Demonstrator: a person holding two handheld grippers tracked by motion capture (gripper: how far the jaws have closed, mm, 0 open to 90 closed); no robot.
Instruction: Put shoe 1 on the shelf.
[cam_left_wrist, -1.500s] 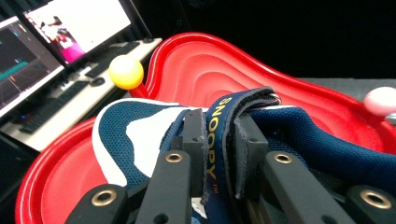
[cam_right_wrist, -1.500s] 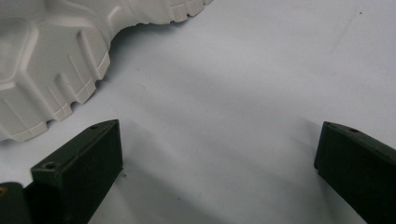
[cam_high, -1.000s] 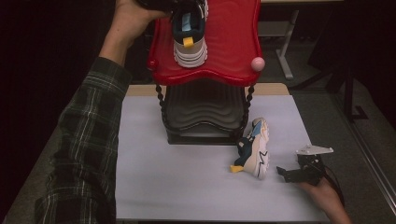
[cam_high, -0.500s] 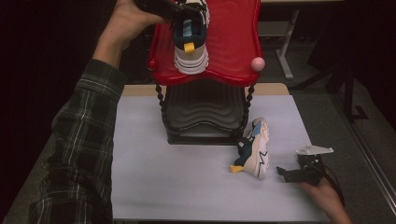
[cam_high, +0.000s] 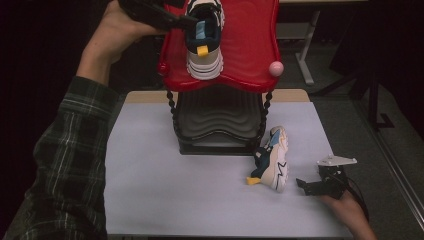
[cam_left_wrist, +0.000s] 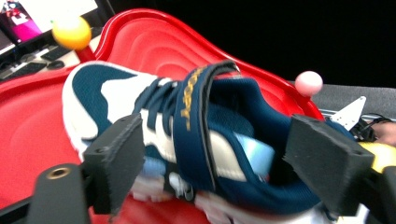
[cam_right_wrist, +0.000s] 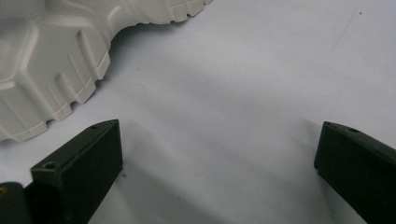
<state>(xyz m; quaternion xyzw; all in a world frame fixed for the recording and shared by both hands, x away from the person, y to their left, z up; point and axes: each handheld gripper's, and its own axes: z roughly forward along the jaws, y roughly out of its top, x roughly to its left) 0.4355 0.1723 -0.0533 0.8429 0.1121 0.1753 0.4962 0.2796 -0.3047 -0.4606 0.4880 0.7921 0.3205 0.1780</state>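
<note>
Top centre of the high view: a navy-and-white child's sneaker with a yellow heel tab (cam_high: 204, 45) sits on the glossy red wavy top tray (cam_high: 250, 55) of a tiered shoe rack, heel toward the camera. The left gripper (cam_high: 167, 17), held in a hand reaching in from the upper left, lies just beside the shoe's collar. In the left gripper view its black jaws stand wide on either side of the sneaker (cam_left_wrist: 196, 144), having just been opening; the shoe is between them, the pads apart from it. A pink ball finial (cam_high: 276, 68) caps the tray's right corner.

Lower right of the high view: the matching second sneaker (cam_high: 272, 160) lies tipped on its side on the pale lavender tabletop (cam_high: 150, 190), close to the rack's dark lower tier (cam_high: 217, 122). The right gripper (cam_high: 315, 186) rests on the table just right of it, jaws spread and empty; the right gripper view shows the shoe's cream lugged sole (cam_right_wrist: 51, 60) at upper left.
</note>
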